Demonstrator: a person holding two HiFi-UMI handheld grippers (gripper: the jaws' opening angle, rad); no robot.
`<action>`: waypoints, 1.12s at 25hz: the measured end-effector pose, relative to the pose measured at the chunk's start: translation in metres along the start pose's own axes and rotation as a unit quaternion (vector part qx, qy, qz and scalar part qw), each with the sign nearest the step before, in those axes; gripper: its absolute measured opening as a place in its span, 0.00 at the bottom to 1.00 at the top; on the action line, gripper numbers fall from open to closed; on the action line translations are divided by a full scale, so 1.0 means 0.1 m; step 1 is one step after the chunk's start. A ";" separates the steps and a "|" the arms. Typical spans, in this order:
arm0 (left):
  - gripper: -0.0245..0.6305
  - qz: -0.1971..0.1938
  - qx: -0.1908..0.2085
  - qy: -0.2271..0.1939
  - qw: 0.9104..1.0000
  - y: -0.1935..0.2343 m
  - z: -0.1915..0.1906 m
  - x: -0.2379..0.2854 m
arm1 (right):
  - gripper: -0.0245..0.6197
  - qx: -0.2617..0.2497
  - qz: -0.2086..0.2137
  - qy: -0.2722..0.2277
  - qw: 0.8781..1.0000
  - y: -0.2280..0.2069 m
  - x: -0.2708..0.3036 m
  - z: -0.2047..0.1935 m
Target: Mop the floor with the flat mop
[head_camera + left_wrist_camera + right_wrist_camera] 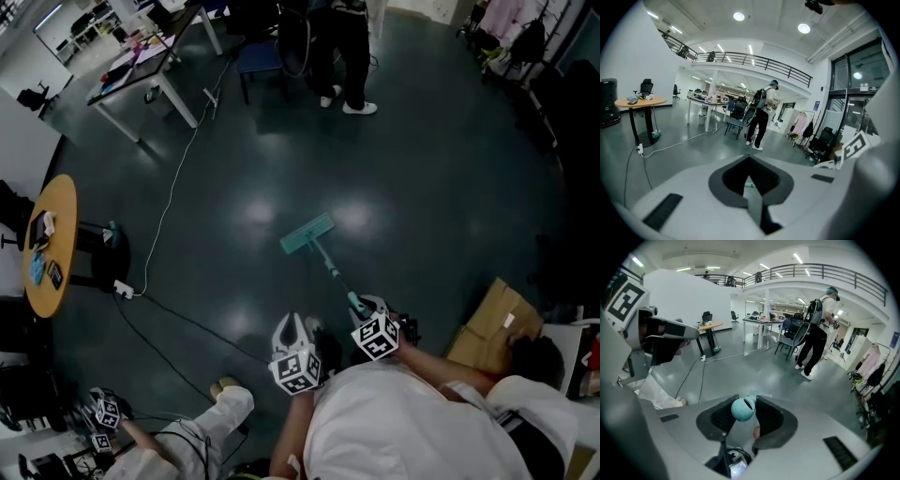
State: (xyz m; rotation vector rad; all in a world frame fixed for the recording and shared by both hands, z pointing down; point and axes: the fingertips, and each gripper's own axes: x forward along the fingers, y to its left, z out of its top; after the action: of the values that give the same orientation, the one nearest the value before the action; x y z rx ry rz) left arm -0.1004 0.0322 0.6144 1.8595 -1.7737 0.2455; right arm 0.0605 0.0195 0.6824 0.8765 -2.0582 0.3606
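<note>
The flat mop lies with its teal head (307,232) flat on the dark floor ahead of me. Its thin handle (330,267) slopes back toward my right gripper (361,305). That gripper is shut on the handle's teal end cap (743,408), which sits between the dark pads (769,417) in the right gripper view. My left gripper (294,321) hangs just left of the right one, apart from the mop. Its jaws meet at the tips and hold nothing (750,159). Through the slit below them a speck of the teal mop (749,185) shows.
A person (345,56) stands at the far side by a blue chair (258,61) and a long table (141,66). A round wooden table (52,244) stands left, and a white cable (173,202) runs to a power strip (123,289). At the right lies a cardboard box (492,328). Another person (202,427) is at lower left.
</note>
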 end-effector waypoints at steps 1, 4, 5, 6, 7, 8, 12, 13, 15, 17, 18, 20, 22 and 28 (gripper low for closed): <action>0.04 0.001 0.000 -0.002 1.000 0.04 0.03 0.05 | 0.22 -0.003 -0.002 -0.003 1.000 -0.03 0.15 0.09; 0.05 0.005 -0.002 -0.005 1.000 0.15 0.11 0.20 | 0.22 -0.011 -0.010 0.002 1.000 -0.15 0.68 0.33; 0.04 0.005 -0.001 -0.006 1.000 0.18 0.14 0.25 | 0.22 -0.010 -0.013 0.008 1.000 -0.21 0.86 0.39; 0.04 0.005 0.001 -0.008 1.000 0.22 0.18 0.30 | 0.22 -0.007 -0.015 0.016 1.000 -0.27 1.05 0.45; 0.04 0.006 0.003 -0.011 1.000 0.27 0.24 0.35 | 0.22 -0.005 -0.019 0.025 0.999 -0.34 1.24 0.51; 0.05 0.007 0.004 -0.014 1.000 0.33 0.29 0.40 | 0.22 -0.004 -0.024 0.034 0.999 -0.42 1.42 0.58; 0.04 0.014 0.002 -0.019 1.000 0.51 0.42 0.46 | 0.21 -0.012 -0.051 0.050 0.997 -0.69 1.95 0.96; 0.04 0.015 0.002 -0.020 1.000 0.54 0.44 0.47 | 0.21 -0.014 -0.057 0.048 0.997 -0.74 2.05 1.09; 0.04 0.016 0.002 -0.017 1.000 0.60 0.45 0.46 | 0.21 -0.018 -0.062 0.046 0.997 -0.80 2.24 1.30; 0.04 0.019 -0.004 -0.012 1.000 0.65 0.40 0.41 | 0.21 -0.022 -0.064 0.047 0.997 -0.81 2.35 1.40; 0.04 0.021 -0.006 -0.010 1.000 0.68 0.37 0.38 | 0.21 -0.022 -0.064 0.046 0.997 -0.80 2.35 1.43; 0.04 0.025 -0.009 -0.009 1.000 0.73 0.34 0.35 | 0.21 -0.024 -0.065 0.037 0.997 -0.81 2.27 1.49; 0.04 0.023 -0.009 -0.008 1.000 0.71 0.32 0.34 | 0.21 -0.025 -0.064 0.031 0.997 -0.83 2.09 1.47; 0.04 0.002 -0.011 -0.007 1.000 0.46 0.29 0.20 | 0.21 -0.017 -0.041 0.011 0.999 -0.70 1.16 1.02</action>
State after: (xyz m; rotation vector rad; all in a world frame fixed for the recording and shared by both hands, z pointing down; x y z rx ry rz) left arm -0.1491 0.0015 0.6120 1.8469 -1.7816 0.2135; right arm 0.0023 -0.1379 0.7099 0.9292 -1.9957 0.2882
